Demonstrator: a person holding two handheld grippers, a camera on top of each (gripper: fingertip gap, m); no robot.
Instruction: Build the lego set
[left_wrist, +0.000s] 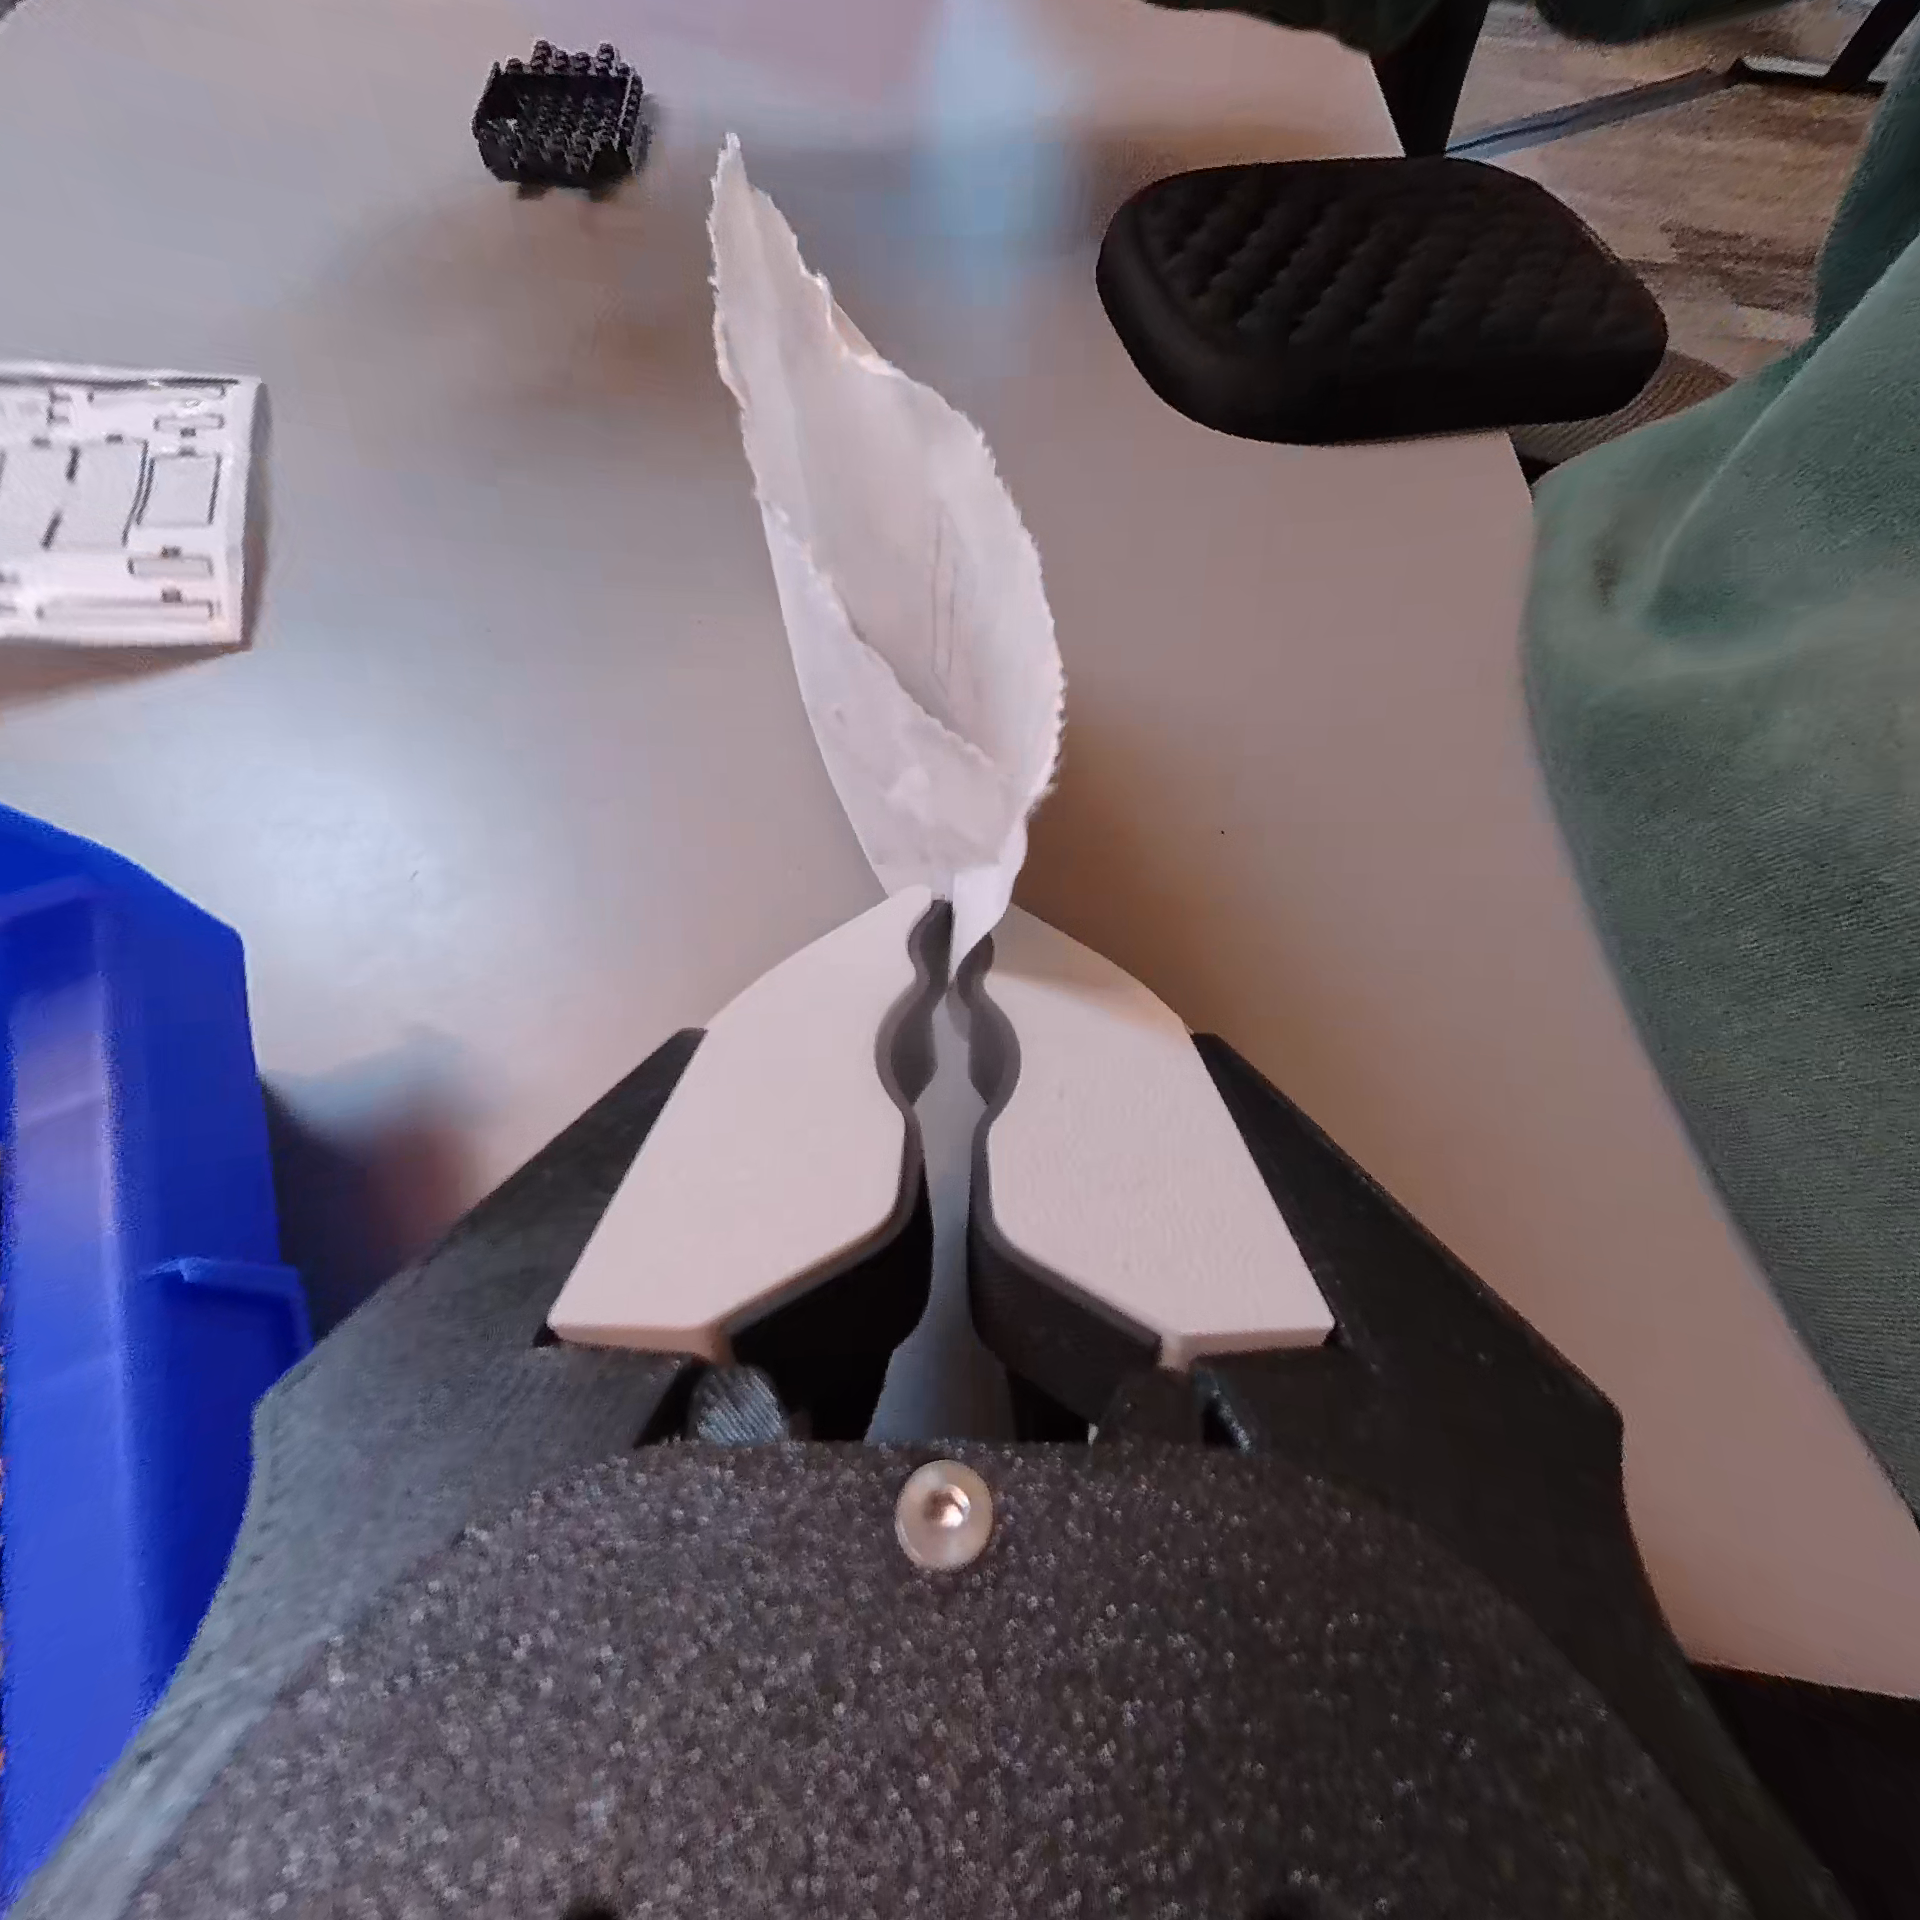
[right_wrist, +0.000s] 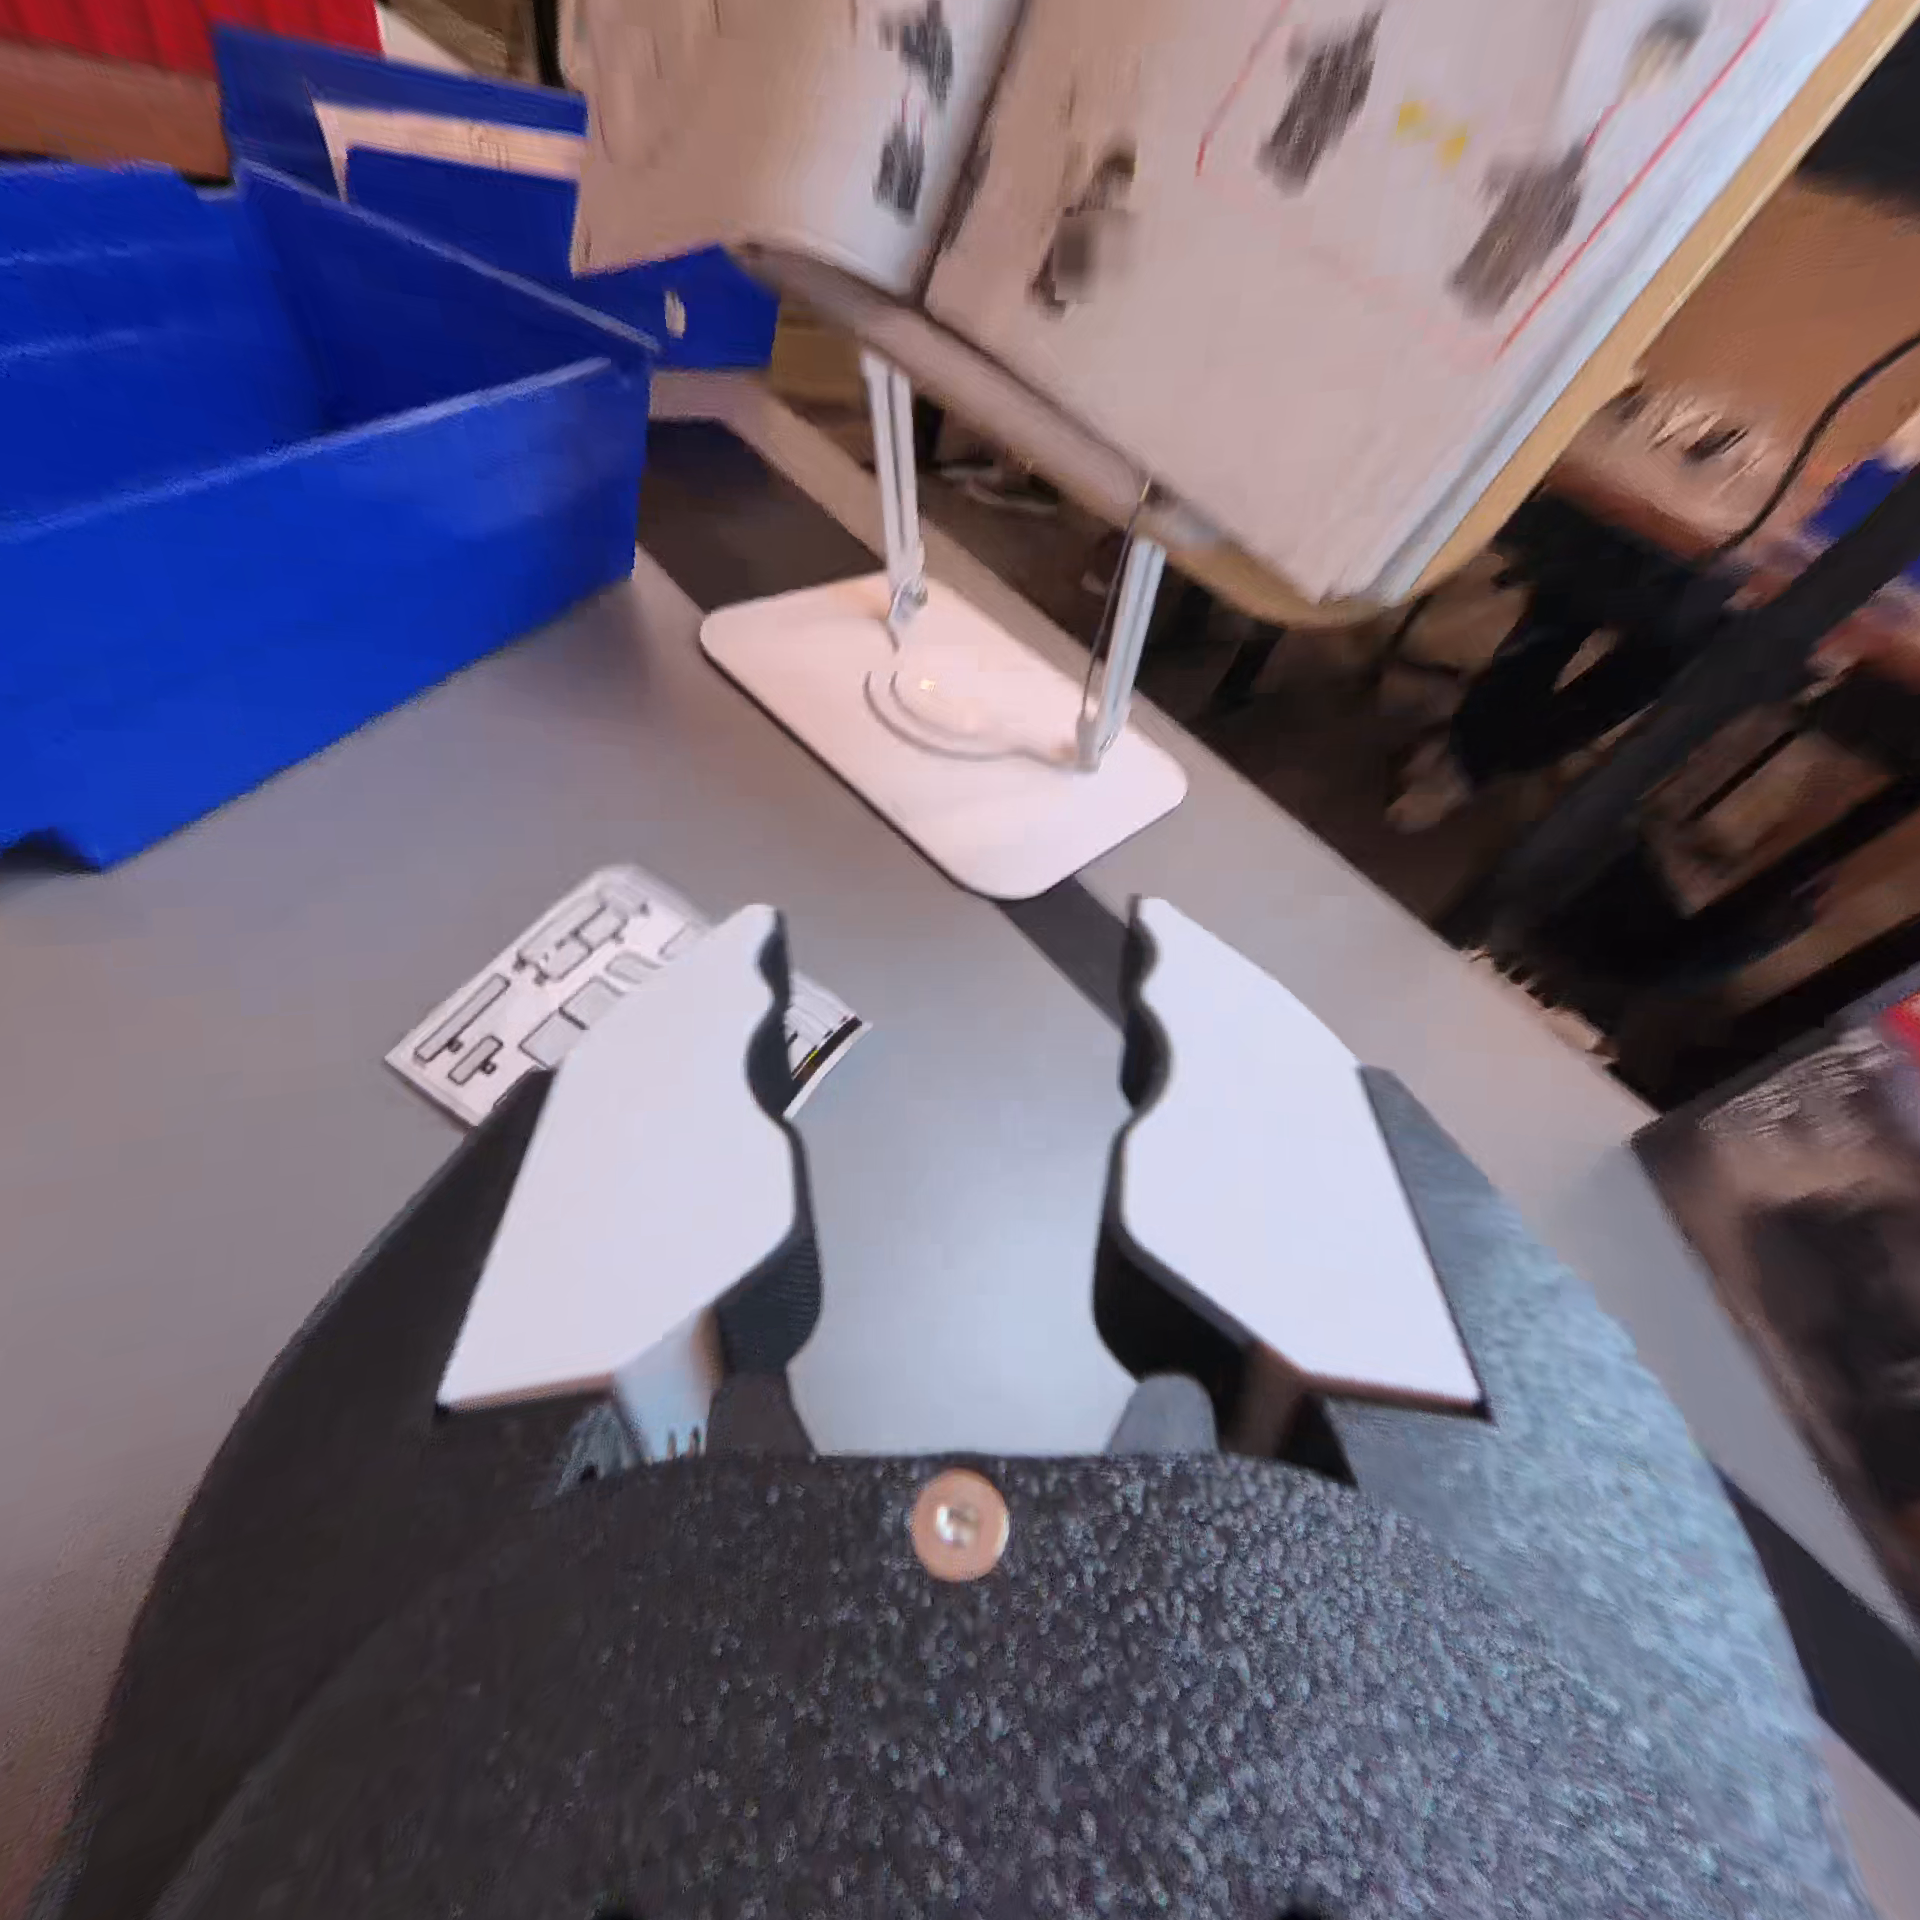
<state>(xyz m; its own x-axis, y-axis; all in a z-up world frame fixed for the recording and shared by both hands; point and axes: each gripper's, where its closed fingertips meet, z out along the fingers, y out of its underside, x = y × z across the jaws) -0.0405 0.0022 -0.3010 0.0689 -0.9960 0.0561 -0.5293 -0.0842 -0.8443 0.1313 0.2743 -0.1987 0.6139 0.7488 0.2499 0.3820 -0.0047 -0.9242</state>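
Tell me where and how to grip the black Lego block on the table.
Grip the black Lego block across its two flat side walls, coming from above. It sits studs-up and alone on the table, so the sides are free; the studded top gives no flat hold.

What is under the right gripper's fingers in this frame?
Under the open right gripper lies grey table and a small printed sheet, flat on it. The left finger covers the sheet's middle; nothing sits between the jaws.
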